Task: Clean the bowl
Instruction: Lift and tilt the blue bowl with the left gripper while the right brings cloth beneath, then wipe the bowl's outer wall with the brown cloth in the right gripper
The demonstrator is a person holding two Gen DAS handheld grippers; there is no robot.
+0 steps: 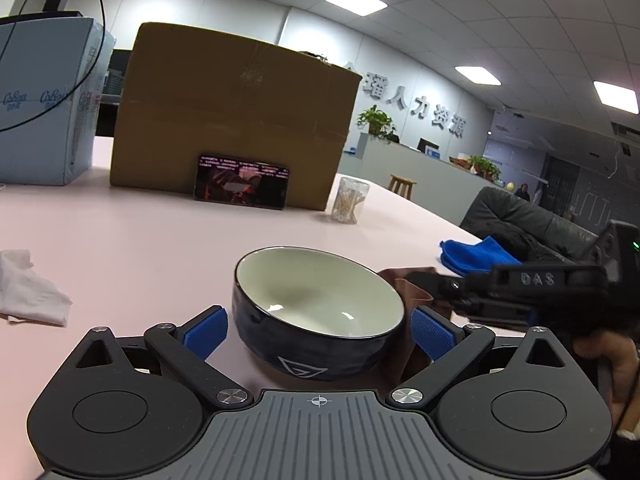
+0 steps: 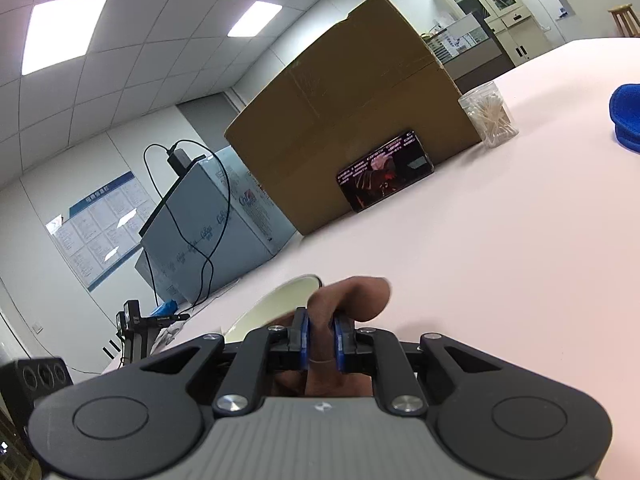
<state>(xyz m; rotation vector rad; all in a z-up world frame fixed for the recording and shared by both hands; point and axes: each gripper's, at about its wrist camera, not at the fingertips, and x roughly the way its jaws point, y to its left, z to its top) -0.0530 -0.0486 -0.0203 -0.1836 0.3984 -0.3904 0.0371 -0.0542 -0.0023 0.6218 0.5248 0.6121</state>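
A dark blue bowl [image 1: 316, 320] with a cream inside stands on the pink table [image 1: 160, 248]. My left gripper [image 1: 318, 334] is open, its blue pads on either side of the bowl, not touching it. My right gripper [image 2: 322, 340] is shut on a brown cloth [image 2: 348, 296] and holds it at the bowl's right rim; the cloth also shows in the left wrist view [image 1: 412, 284]. In the right wrist view only a slice of the bowl [image 2: 276, 304] shows to the left of the cloth.
A large cardboard box [image 1: 236, 116] stands behind, with a phone [image 1: 242, 186] leaning on it. A jar of cotton swabs [image 1: 349, 200] is to its right. A blue cloth [image 1: 476, 256] lies at the right edge, a crumpled tissue [image 1: 28, 288] at the left, a light blue box [image 1: 44, 100] far left.
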